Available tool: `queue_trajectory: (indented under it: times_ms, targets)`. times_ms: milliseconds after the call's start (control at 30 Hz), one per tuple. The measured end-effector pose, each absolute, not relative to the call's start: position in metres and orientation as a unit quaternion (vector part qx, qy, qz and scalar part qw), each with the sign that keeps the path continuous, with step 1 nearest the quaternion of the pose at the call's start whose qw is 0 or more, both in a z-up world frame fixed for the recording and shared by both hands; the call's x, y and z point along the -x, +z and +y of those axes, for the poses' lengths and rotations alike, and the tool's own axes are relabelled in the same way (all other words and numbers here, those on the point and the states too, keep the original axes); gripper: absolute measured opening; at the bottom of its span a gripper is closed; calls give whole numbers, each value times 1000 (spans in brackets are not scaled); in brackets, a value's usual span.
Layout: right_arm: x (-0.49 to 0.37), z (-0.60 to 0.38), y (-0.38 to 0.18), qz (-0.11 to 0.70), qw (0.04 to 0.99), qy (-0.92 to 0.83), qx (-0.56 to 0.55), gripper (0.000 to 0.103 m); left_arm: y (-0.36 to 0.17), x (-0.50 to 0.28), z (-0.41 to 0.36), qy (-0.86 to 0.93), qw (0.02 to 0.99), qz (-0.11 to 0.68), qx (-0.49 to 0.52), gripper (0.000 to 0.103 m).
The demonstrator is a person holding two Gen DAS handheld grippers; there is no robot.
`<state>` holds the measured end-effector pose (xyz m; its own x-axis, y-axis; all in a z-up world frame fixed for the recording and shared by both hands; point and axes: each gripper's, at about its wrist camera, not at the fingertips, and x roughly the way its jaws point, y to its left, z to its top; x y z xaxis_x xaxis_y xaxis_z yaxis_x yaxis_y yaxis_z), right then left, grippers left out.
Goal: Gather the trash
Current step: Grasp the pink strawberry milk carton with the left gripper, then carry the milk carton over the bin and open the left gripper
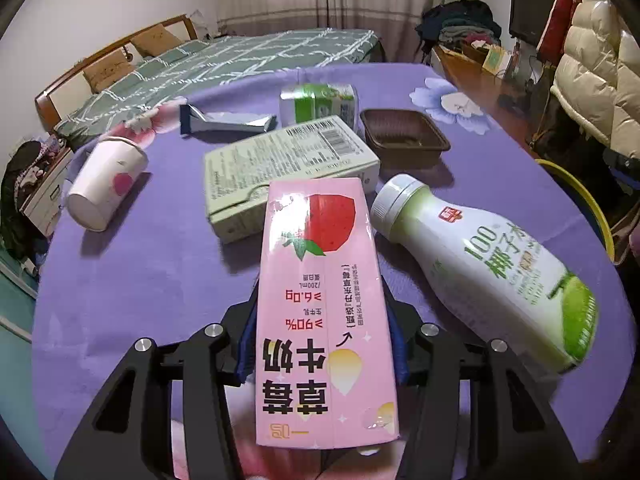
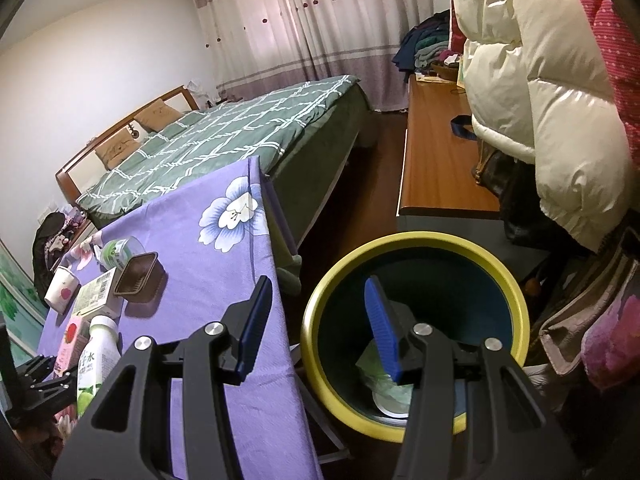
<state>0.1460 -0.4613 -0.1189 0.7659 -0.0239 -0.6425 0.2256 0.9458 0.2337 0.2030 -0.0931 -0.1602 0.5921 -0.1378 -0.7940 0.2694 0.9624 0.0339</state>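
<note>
My left gripper (image 1: 320, 320) is shut on a pink strawberry milk carton (image 1: 320, 300), held over the purple table (image 1: 140, 280). On the table lie a white and green coconut bottle (image 1: 492, 264), a pale green box (image 1: 288, 168), a paper cup (image 1: 104, 184) on its side, a brown plastic tray (image 1: 404, 140), a green can (image 1: 320, 102) and a blue wrapper (image 1: 224, 122). My right gripper (image 2: 316, 312) is open and empty above the yellow-rimmed trash bin (image 2: 516, 300), which holds a green wrapper and a lid (image 2: 384, 384). The carton (image 2: 72, 340) and bottle (image 2: 94, 364) also show in the right wrist view.
A green checked bed (image 2: 240, 128) stands beyond the table. A wooden desk (image 2: 436, 152) and a hanging cream puffer jacket (image 2: 540, 100) are to the right of the bin. The bin stands on the floor just off the table's right edge.
</note>
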Motion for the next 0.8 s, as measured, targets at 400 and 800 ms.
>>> queue_trajectory:
  times_ms: [400,800]
  targets:
    - [-114,-474,-121,332,929,-82,-142,46,-95,-183,-127,-167,907,377,-85,51]
    - [-67,-522,-125,317,925,-146,-147,46,-82,-199,-277,-292,873,369,-130,51]
